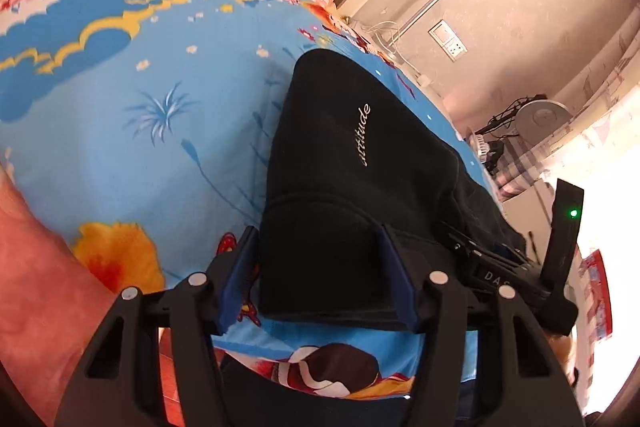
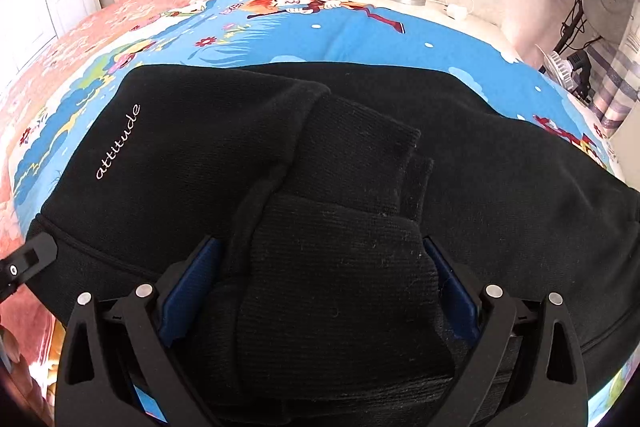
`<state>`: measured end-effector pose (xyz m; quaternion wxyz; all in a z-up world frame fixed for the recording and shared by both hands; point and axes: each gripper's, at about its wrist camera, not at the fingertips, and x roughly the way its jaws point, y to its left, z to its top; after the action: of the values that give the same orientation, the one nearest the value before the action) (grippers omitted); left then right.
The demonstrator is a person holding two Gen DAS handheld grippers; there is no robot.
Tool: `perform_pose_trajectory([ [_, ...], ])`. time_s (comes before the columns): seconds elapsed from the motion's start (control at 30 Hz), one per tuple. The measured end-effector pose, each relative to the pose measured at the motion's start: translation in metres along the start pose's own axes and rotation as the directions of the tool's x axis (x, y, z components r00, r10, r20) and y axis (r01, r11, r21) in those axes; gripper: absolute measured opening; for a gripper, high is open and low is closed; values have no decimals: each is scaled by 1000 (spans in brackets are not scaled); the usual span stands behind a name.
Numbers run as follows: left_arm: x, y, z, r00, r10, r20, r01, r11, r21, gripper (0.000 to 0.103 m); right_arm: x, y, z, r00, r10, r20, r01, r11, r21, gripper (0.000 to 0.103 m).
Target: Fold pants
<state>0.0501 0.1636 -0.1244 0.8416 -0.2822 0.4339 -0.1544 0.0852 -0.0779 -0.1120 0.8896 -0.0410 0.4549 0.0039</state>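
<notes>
While pants (image 2: pixel 224 147) lie bundled on blue sheet (image 1: pixel 140 147): left gripper (image 1: pixel 320 267) and right gripper (image 2: pixel 316 291) spread, straddling cloth unpinched. Press cuffs flat, square edges before withdrawing.

The bed (image 2: pixel 280 39) wears a blue cartoon-printed sheet (image 1: pixel 168 147). Black pants (image 2: pixel 500 187), folded over, lie across its middle. A pink floral quilt (image 2: pixel 100 23) lies along the sheet's edge, from nine to eleven o'clock.

bedsheet (image 1: pixel 132 155) open leftward, pants (image 1: pixel 340 167) blocking right
</notes>
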Motion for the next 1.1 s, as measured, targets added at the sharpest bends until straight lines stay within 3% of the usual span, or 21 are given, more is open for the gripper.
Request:
perform_pose_trajectory([
  [0.23,-3,-1,-1,1000,-28,-12,28,1000,11,44,-3,1,2,1000,-17,5,17,1000,-10,94],
  [0.5,-3,-2,0,1000,-27,-11,27,1000,11,42,-16,10,11,997,-57,44,60,997,-55,94],
  [0.77,-3,-2,-1,1000,-26,-11,26,1000,13,42,-23,21,34,995,-37,95,42,998,-53,94],
  [0.9,-3,-2,-1,1000,-28,-8,28,1000,11,42,-8,22,37,997,-51,61,54,997,-52,94],
  [0.97,-5,-3,-1,999,-33,2,33,999,18,46,12,21,33,998,-63,-13,62,996,-66,94],
  [1.03,-5,0,-3,999,-52,5,52,999,3,55,17,13,31,999,-21,-28,20,999,-30,94],
  [1.1,-5,4,-4,997,-72,3,72,997,-6,54,18,12,32,999,-11,-48,9,999,-35,94],
])
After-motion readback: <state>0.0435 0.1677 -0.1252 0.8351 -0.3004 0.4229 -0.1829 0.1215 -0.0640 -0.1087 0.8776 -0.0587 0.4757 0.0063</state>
